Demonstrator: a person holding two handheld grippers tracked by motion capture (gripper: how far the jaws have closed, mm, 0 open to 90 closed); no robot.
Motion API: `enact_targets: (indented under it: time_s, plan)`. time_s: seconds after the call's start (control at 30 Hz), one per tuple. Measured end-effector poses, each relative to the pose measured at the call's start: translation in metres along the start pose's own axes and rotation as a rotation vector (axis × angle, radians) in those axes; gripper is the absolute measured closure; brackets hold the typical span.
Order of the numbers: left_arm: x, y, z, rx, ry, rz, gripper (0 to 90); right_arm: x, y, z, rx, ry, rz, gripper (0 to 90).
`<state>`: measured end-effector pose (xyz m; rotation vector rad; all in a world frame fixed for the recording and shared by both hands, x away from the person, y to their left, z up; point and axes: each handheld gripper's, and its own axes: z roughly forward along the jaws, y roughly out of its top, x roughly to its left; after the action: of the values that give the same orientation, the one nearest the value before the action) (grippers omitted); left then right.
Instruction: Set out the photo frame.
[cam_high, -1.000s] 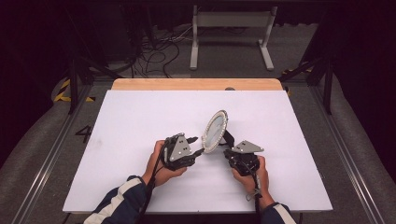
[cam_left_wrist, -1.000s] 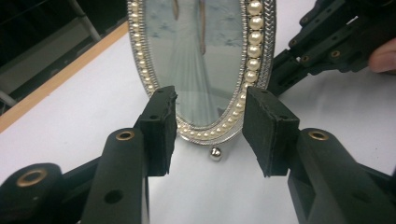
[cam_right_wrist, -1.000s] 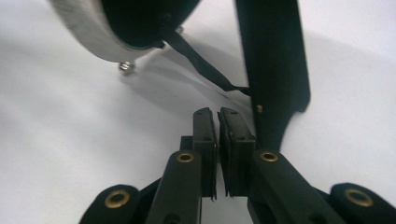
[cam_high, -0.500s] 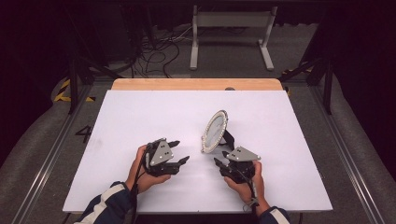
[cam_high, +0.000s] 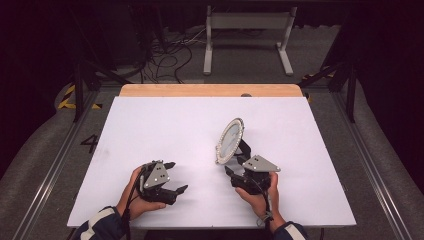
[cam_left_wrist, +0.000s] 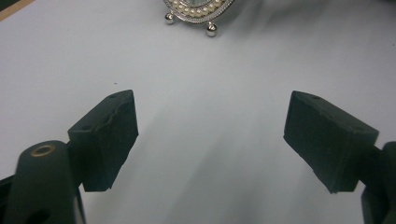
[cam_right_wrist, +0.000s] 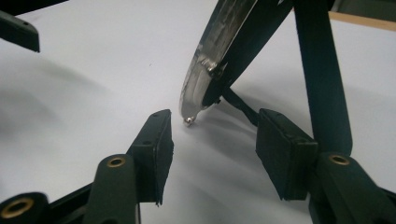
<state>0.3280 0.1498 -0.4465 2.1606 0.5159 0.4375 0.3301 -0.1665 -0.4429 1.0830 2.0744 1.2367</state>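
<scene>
An oval silver picture frame (cam_high: 230, 141) with a pearl rim stands upright on the white table (cam_high: 165, 125), propped on its black back stand (cam_right_wrist: 322, 70). My right gripper (cam_high: 235, 164) sits just behind and to the right of it. Its jaws have just been opening, and the frame's lower edge (cam_right_wrist: 196, 100) and strut lie just beyond its pads, untouched. My left gripper (cam_high: 179, 176) rests near the front edge, well left of the frame. Its jaws have also just been opening, with bare table between them (cam_left_wrist: 210, 135). The frame's ball feet (cam_left_wrist: 211, 30) show far ahead.
A wooden strip (cam_high: 210, 90) borders the table's far edge. Beyond it are cables and a grey stand (cam_high: 247, 45) on the dark floor. The left gripper's jaw tip (cam_right_wrist: 16, 30) shows at the top left of the right gripper view.
My left gripper has pulled away from the frame, leftward and toward the front edge, and opened. The right gripper has opened behind the frame, which stands on its own.
</scene>
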Motion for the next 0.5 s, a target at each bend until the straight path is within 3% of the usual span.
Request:
enact_targets:
  time_s: [0.17, 0.4, 0.5]
  plan:
    - [-0.003, -0.003, 0.002, 0.028, 0.006, 0.014, 15.7, 0.002, 0.006, 0.007, -0.007, 0.001, 0.013, 46.5]
    - [-0.004, -0.009, -0.003, 0.035, 0.025, -0.001, 15.2, 0.0, 0.012, 0.02, -0.003, -0.023, 0.049, 44.6]
    - [-0.005, -0.013, -0.009, 0.019, 0.063, 0.001, 16.0, -0.001, 0.014, 0.027, 0.003, -0.017, 0.055, 43.7]
